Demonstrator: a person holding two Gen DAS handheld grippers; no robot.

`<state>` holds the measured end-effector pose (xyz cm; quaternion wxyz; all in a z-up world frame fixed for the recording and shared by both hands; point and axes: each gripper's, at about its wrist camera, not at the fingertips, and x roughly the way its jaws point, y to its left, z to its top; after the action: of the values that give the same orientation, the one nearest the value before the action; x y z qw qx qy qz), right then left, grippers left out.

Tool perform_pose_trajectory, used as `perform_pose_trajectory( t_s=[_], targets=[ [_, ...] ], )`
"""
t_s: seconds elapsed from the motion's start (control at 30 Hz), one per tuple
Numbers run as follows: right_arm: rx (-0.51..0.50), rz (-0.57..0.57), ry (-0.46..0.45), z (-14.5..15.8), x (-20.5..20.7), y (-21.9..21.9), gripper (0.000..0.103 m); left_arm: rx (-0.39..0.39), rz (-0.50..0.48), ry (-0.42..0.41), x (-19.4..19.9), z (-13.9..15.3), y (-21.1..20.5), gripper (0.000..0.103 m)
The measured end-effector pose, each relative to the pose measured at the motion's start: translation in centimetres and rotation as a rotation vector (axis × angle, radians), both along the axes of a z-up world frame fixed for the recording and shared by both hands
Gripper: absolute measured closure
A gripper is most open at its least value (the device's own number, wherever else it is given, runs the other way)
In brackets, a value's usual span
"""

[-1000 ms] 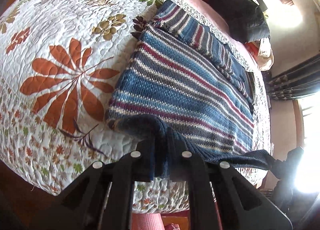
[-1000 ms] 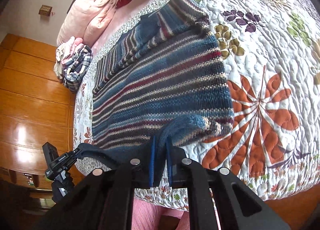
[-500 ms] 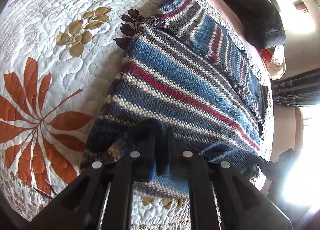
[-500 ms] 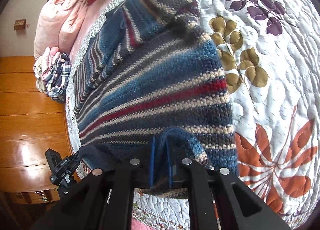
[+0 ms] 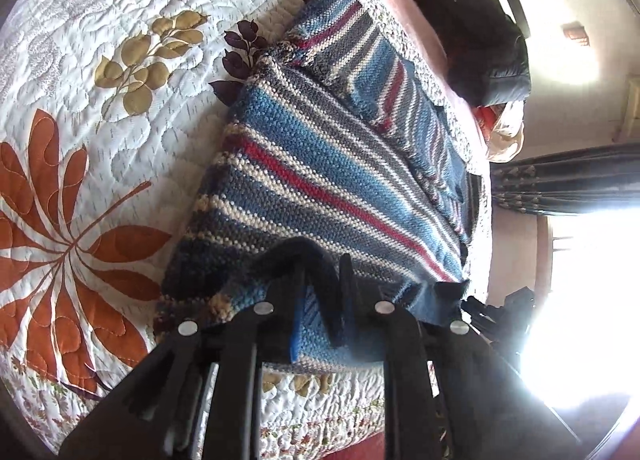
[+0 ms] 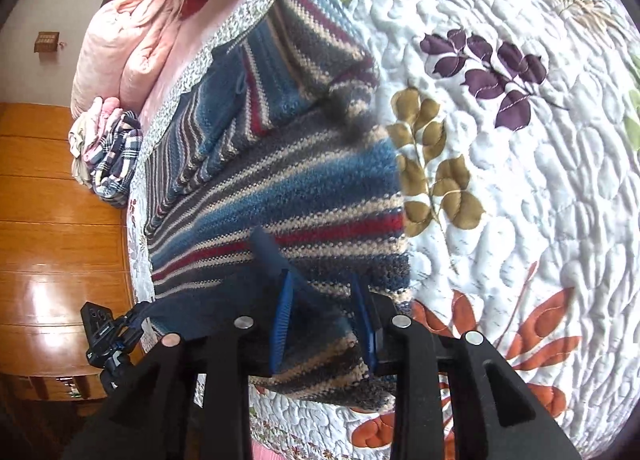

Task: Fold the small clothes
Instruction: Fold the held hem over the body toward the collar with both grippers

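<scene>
While the striped knitted sweater (image 5: 320,180) lies across the middle of the frame on the floral quilt (image 5: 100,120) of the bed, its near hem is doubled back over its body at the lower centre. The left claw (image 5: 322,292) has its jaws spread apart, with the dark hem fabric lying loosely between them. In the right wrist view the right claw (image 6: 324,312) also stands apart, blue pads (image 6: 282,320) either side of the folded hem without squeezing it. A sleeve lies folded over the sweater at the upper centre. A pink pillow (image 6: 124,48) and a heap of clothes (image 6: 108,148) sit at the upper left
</scene>
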<state>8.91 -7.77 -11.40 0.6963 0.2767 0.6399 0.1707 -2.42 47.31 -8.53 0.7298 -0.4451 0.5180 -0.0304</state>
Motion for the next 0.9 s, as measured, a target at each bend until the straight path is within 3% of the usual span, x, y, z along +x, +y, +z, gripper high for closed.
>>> perform_pose_trajectory(
  t_s=[0.13, 0.2, 0.3, 0.4, 0.47, 0.57, 0.7, 0.9],
  targets=[
    [-0.048, 0.037, -0.056, 1.7, 0.0, 0.0, 0.072, -0.025, 0.087, -0.057, -1.5, 1.6, 1.8, 0.082],
    [-0.064, 0.072, -0.083, 2.5, 0.0, 0.8, 0.072, 0.023, 0.087, -0.058, -1.6, 2.4, 2.1, 0.082],
    [-0.094, 0.136, -0.123, 3.4, 0.1, 2.5, 0.070, 0.128, 0.019, -0.042, -0.3, 3.1, 1.3, 0.077],
    [-0.138, 0.215, -0.158, 3.7, 0.2, 4.9, 0.055, 0.238, -0.102, -0.027, 1.5, 3.2, -0.9, 0.067],
    [-0.167, 0.268, -0.168, 3.6, 0.4, 6.5, 0.039, 0.330, -0.206, -0.001, 2.9, 2.8, -2.8, 0.058],
    [-0.197, 0.356, -0.166, 2.7, 0.8, 8.4, 0.037, 0.424, -0.325, 0.037, 4.2, 1.4, -4.6, 0.054],
    [-0.235, 0.425, -0.147, 1.0, 1.4, 10.0, 0.035, 0.470, -0.403, 0.074, 5.7, -0.6, -5.3, 0.054],
    [-0.339, 0.524, -0.141, -1.5, 1.3, 11.6, 0.037, 0.491, -0.432, 0.104, 6.6, -2.3, -5.3, 0.055]
  ],
)
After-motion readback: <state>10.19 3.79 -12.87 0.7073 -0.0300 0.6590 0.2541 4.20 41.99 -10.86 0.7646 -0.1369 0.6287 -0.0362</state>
